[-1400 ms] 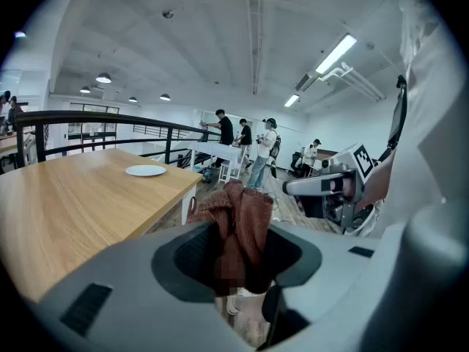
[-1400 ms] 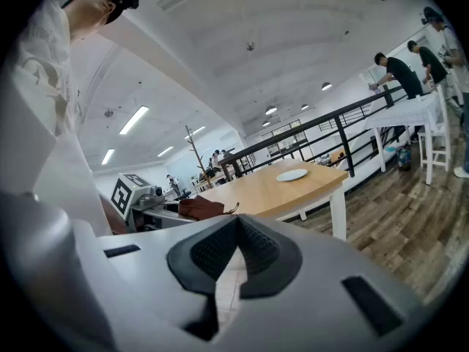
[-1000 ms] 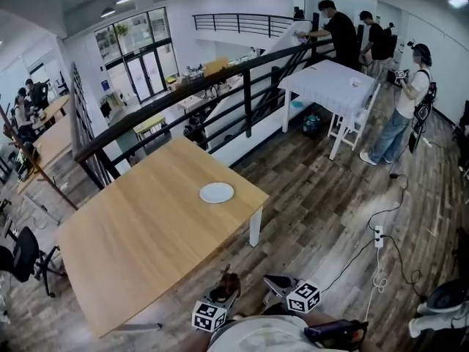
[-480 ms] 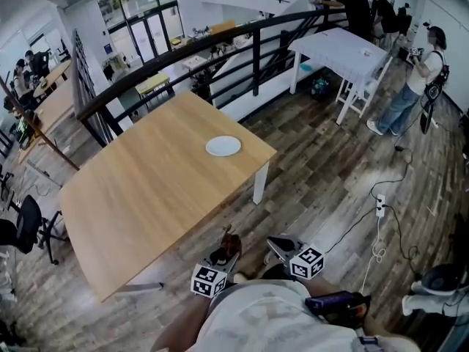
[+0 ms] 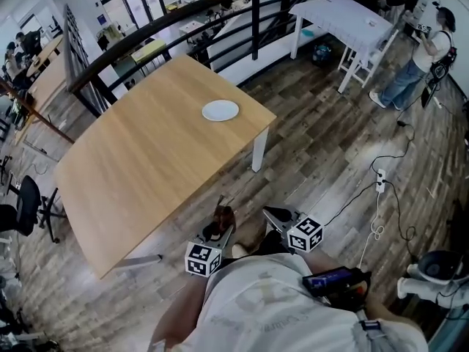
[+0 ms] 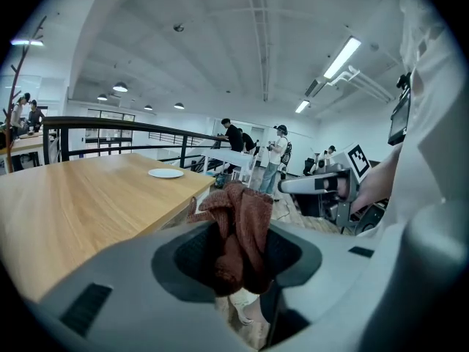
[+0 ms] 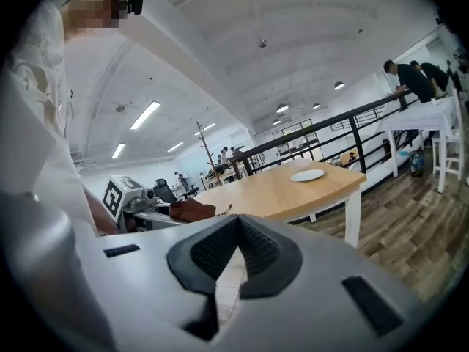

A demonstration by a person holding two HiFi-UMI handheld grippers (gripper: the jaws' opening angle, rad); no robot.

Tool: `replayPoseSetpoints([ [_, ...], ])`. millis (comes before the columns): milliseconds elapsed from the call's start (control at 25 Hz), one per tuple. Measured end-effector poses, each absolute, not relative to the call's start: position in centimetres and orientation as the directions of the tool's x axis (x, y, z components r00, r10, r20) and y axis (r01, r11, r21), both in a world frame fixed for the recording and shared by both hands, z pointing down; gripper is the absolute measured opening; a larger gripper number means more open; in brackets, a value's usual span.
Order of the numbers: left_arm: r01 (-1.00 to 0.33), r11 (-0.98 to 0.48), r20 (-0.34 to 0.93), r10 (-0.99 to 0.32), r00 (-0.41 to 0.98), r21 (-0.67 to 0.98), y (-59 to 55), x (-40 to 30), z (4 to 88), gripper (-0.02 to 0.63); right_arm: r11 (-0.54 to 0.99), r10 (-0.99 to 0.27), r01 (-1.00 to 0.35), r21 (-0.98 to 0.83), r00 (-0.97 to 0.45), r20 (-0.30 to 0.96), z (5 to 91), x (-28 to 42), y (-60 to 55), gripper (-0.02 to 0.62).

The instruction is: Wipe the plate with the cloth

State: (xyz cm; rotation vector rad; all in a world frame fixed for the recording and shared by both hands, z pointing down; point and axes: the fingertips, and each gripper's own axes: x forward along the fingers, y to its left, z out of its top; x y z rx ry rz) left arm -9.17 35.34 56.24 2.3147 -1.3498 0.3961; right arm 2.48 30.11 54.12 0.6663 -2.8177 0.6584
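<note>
A small white plate sits near the far right corner of the wooden table, also visible as the plate and the plate. My left gripper is held off the table's near edge, above the floor, shut on a crumpled reddish-brown cloth. The cloth bulges out past the jaws. My right gripper is beside it to the right, its jaws closed together with nothing between them. Both grippers are well short of the plate.
The table has a white leg at its right corner, and a black railing runs behind it. A cable and power strip lie on the wood floor to the right. A person stands far right by a white table.
The head view has tilted down and shifted, so the table and plate sit higher in the frame. Both grippers have come up a little toward the table's near edge, the cloth still held.
</note>
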Motion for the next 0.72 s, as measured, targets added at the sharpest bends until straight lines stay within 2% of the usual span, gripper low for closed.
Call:
replayPoseSetpoints([
  [240, -0.89, -0.391, 0.477, -0.751, 0.456, 0.234, 35.4, -8.6, 57.3, 0.17, 0.786, -0.361, -0.427, -0.447, -0.904, 0.229, 54.6, 2.8, 29.1, 0.012],
  [720, -0.897, -0.361, 0.485, -0.755, 0.442, 0.256, 29.0, -5.5, 56.9, 0.17, 0.81, -0.304, -0.4, -0.429, -0.912, 0.275, 55.0, 4.7, 22.9, 0.014],
])
